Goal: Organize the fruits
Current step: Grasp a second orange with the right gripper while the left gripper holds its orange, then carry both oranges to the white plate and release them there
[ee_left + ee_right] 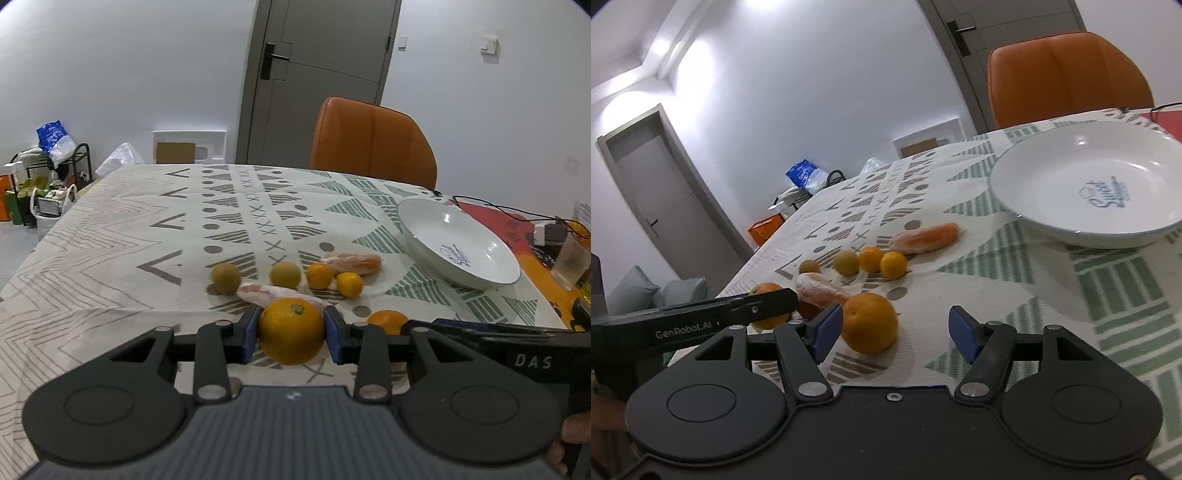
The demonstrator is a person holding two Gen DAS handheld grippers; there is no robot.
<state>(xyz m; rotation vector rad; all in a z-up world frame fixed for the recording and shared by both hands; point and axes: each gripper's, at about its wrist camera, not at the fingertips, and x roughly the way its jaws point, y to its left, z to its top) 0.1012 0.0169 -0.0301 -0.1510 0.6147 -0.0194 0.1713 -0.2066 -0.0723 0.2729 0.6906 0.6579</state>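
One white bowl [458, 243] stands on the counter [110, 236] with no fruit in it, well to the right of the fruit; blue script is printed on its inner bottom, of which only "Sweet" can be made out in the right wrist view. The fruit all lies on the patterned cloth: two greenish round fruits [226, 278], two small yellow-orange citrus [320, 275], and two pale peeled segments [351, 263], one behind the small citrus and one in front of the greenish pair.

The left tongs [291, 334] grip a large orange [291, 332], both blue pads against its sides, low over the counter. The right tongs [895, 334] stand open; a second orange [870, 322] lies on the cloth between them, close to the left-hand pad and clear of the other.

The left wrist view shows the right tool's arm lettered "DAS" and, at the far right edge, a glass [570, 258], a black cable and a red-and-orange mat. The right wrist view shows instead the left tool's arm lettered "GenRobot.AI", with the held orange partly hidden behind it. An orange chair [373, 142] stands beyond the counter in both.
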